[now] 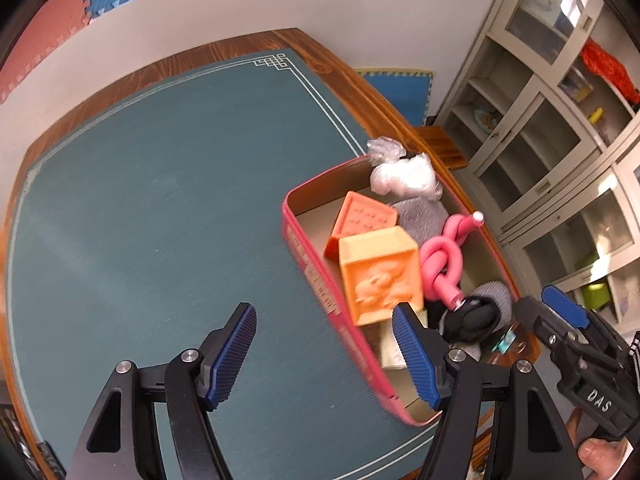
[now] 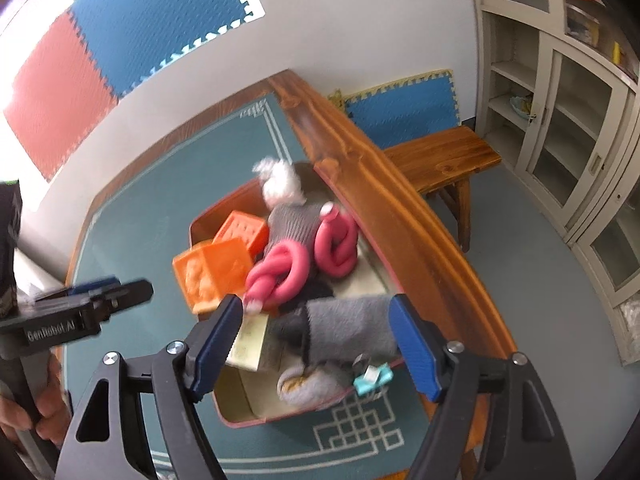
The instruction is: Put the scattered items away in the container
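Where the green mat [image 1: 160, 200] nears the wooden edge of the table [image 2: 360, 160], sits a pink-rimmed cardboard box [image 1: 296, 240], already crowded. Inside: two orange embossed blocks [image 1: 380, 272], a knotted pink foam tube [image 1: 442, 264], a white crinkled plastic bundle [image 1: 404, 176] at the far end, grey socks [image 2: 348, 328], a black item [image 1: 476, 316] and a pale card packet [image 2: 250, 342]. Over the near rim, a teal-tagged bit [image 2: 374, 380], too blurred to name. Above the box's near end, the right gripper [image 2: 320, 344], spread wide, blue pads flanking a grey sock without touching it. Left of the box, over bare mat, the left gripper [image 1: 324, 356], likewise wide apart and empty, its right pad just overlapping the box's rim. Beyond the table, a wooden bench [image 2: 440, 156] and grey cabinets [image 1: 540, 120].
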A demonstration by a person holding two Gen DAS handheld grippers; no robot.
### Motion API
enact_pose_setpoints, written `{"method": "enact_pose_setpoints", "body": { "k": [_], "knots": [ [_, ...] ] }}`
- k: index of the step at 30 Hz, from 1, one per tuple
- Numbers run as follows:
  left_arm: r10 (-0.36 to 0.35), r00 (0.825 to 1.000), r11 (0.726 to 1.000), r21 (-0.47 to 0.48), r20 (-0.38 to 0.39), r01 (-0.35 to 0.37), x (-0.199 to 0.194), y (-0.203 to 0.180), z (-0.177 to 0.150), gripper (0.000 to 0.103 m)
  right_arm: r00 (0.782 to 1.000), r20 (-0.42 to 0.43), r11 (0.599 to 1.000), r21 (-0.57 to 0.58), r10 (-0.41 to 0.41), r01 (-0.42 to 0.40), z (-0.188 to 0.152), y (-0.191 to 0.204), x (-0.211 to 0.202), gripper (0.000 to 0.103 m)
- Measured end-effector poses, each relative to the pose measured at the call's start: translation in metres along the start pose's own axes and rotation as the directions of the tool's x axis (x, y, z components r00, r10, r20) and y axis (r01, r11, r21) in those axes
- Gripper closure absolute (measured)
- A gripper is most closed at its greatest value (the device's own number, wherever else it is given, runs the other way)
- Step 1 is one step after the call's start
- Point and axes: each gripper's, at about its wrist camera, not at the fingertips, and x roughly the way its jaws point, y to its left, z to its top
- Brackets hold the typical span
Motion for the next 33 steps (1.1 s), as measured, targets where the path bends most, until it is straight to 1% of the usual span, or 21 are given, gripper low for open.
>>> {"method": "enact_pose_setpoints", "body": {
  "k": [3,6,14,20,21,23,33],
  "knots": [
    [0.018,1.000,1.000,0.025,0.016,-0.018,-0.008,0.003,-0.004,0.031,1.000,-0.023,1.000,-0.014,-0.006,0.006,-0.011,0.009,-0.001,0.024],
    [0.019,0.999,0.999,0.035,0.029,-0.020,-0.015,0.009,-0.006,0.031,0.999,-0.039,1.000,-0.021,-0.010,0.009,-0.021,0.017,-0.003,0.024],
    [0.024,0.998,0.998,0.059,0.061,-0.028,-0.032,0.019,-0.011,0.030,0.999,-0.046,0.999,-0.044,-0.022,0.020,-0.031,0.039,-0.010,0.024],
    [0.031,0.999,0.998,0.048,0.043,-0.033,-0.035,0.031,-0.014,0.030,0.998,-0.044,0.997,-0.075,-0.035,0.032,-0.034,0.061,-0.012,0.023],
    [0.033,0.999,0.998,0.044,0.039,-0.035,-0.035,0.034,-0.014,0.028,0.998,-0.045,0.996,-0.080,-0.037,0.033,-0.035,0.064,-0.012,0.023],
    [0.032,0.999,0.998,0.045,0.038,-0.034,-0.036,0.037,-0.015,0.018,0.998,-0.046,0.996,-0.087,-0.040,0.036,-0.036,0.070,-0.012,0.023],
    [0.023,0.999,0.998,0.059,0.040,-0.025,-0.041,0.051,-0.017,0.018,0.997,-0.042,0.993,-0.103,-0.066,0.062,-0.042,0.094,-0.017,0.022]
  ]
}}
